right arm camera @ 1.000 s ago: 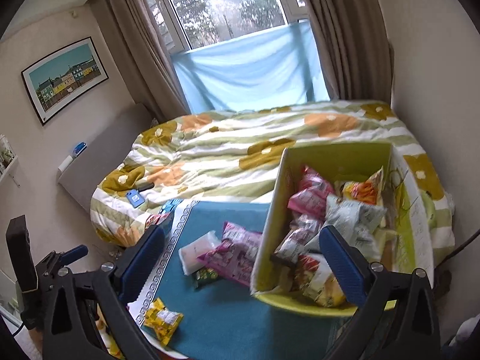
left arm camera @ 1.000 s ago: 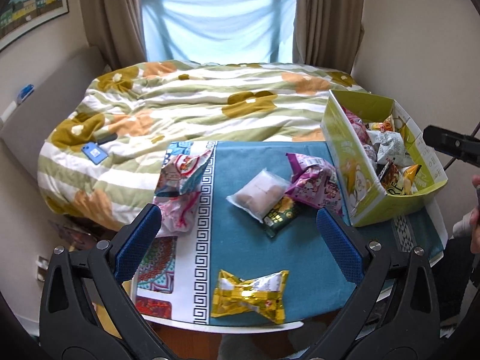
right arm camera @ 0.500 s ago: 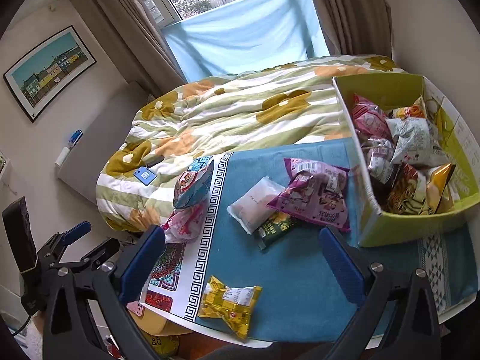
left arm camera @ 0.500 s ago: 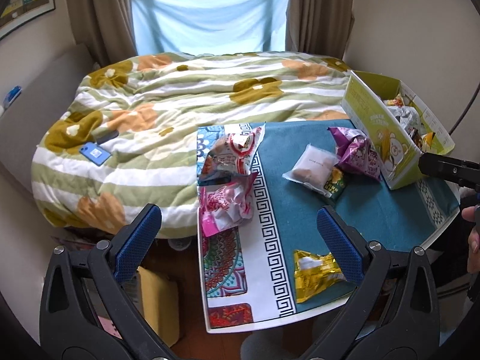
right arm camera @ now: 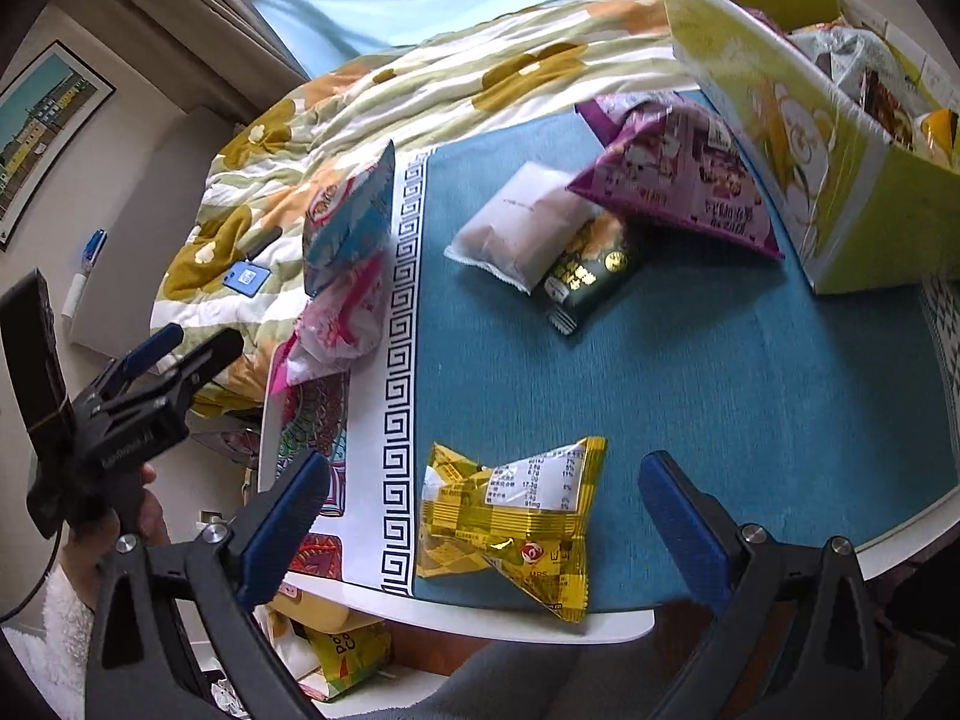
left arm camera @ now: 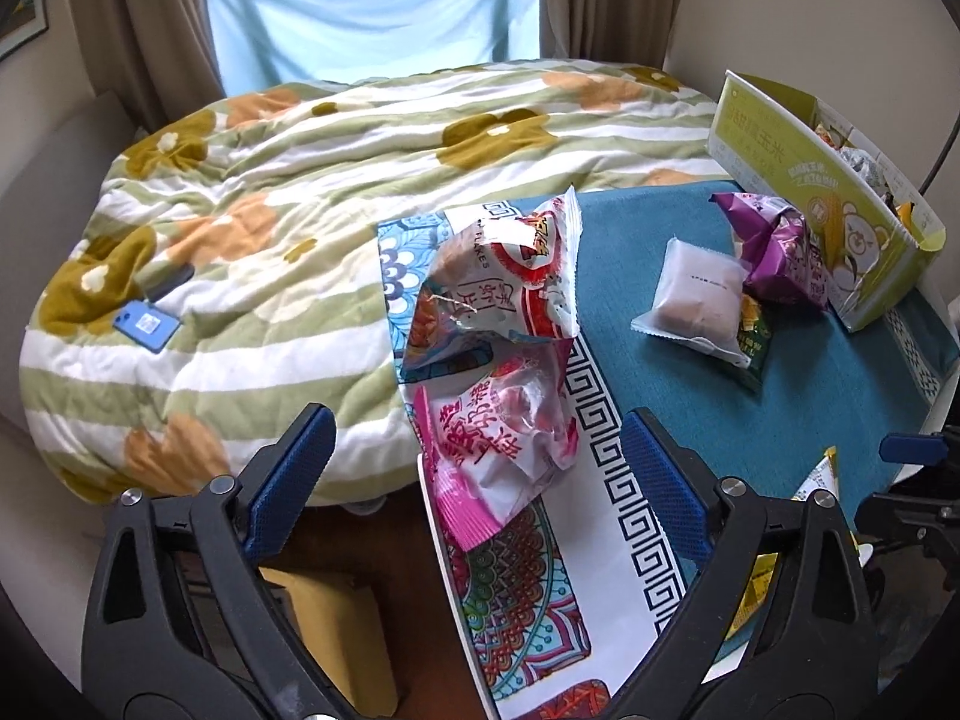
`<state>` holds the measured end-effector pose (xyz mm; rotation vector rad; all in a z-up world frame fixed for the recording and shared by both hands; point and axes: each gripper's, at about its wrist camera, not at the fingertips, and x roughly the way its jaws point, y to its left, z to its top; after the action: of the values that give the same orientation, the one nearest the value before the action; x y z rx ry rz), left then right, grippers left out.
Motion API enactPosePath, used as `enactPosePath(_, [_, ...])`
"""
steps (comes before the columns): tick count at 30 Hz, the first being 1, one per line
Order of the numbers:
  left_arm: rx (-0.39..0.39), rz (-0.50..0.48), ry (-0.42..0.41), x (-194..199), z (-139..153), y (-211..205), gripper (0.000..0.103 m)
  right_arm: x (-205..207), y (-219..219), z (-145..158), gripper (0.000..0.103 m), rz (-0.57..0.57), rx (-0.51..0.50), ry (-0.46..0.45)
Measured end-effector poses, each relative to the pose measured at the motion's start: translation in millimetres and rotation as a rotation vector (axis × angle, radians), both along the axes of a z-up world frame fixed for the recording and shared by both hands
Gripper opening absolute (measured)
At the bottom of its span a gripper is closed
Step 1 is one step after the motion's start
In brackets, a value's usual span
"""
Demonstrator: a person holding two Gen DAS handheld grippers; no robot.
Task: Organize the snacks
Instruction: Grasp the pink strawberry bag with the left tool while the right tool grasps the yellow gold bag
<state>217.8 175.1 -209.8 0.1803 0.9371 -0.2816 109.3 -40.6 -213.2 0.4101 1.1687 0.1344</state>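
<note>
My left gripper (left arm camera: pixel 474 468) is open and empty, just in front of a pink snack bag (left arm camera: pixel 498 438) at the table's left edge, with a red and white bag (left arm camera: pixel 504 276) behind it. My right gripper (right arm camera: pixel 480 516) is open and empty, straddling a yellow snack pack (right arm camera: pixel 510 522) at the table's near edge. A white pouch (right arm camera: pixel 522 228), a dark green pack (right arm camera: pixel 582 276) and a purple bag (right arm camera: pixel 678 168) lie in the middle. A green cardboard box (right arm camera: pixel 798 138) holding several snacks stands at the right. The left gripper also shows in the right wrist view (right arm camera: pixel 180 348).
The table has a teal cloth (right arm camera: pixel 720 360) with a patterned white border (left arm camera: pixel 606 480). A bed with a flowered quilt (left arm camera: pixel 288 192) lies behind and left, a blue card (left arm camera: pixel 147 321) on it. A yellow bag (right arm camera: pixel 342 654) lies on the floor under the table.
Both grippers have dropped lower and closer to the table. The left one has swung left toward the pink bag; the right one has come down over the yellow pack.
</note>
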Motion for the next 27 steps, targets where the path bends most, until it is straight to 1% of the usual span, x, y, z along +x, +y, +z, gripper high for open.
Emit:
enactPosePath(2, [-0.001,-0.02,0.018,10,-10,-3,0.095,-2,-1,-8,0.103,-0.009,-0.003,0.016])
enactPosePath(5, [0.019,-0.067,0.051,20,-26,-10,0.095,-3,-4,-19,0.103,-0.034,0.019,0.045])
enactPosePath(8, [0.065,-0.116,0.081,26,-43,-22,0.095,-5,-3,-29,0.103,-0.033,0.022,0.07])
enactPosePath(10, [0.104,-0.109,0.108,32,-56,-25,0.095,-6,-2,-35,0.103,-0.031,0.021,0.083])
enactPosePath(13, [0.083,-0.098,0.151,39,-69,-26,0.095,-6,-2,-42,0.103,-0.029,0.004,0.091])
enactPosePath(15, [0.092,-0.111,0.183,42,-76,-30,0.095,-6,0,-46,0.103,-0.014,-0.012,0.1])
enactPosePath(19, [0.111,-0.109,0.209,46,-82,-35,0.09,-4,2,-54,0.103,0.005,0.013,0.108])
enactPosePath(20, [0.121,-0.106,0.213,47,-84,-37,0.088,-3,3,-55,0.103,0.017,0.012,0.107])
enactPosePath(21, [0.136,-0.105,0.214,47,-85,-40,0.082,-1,5,-56,0.103,0.032,0.007,0.108])
enactPosePath(24, [0.174,-0.119,0.196,43,-88,-45,0.079,1,9,-56,0.103,0.06,-0.005,0.105])
enactPosePath(27, [0.174,-0.111,0.186,39,-86,-47,0.071,1,14,-57,0.103,0.078,-0.026,0.102])
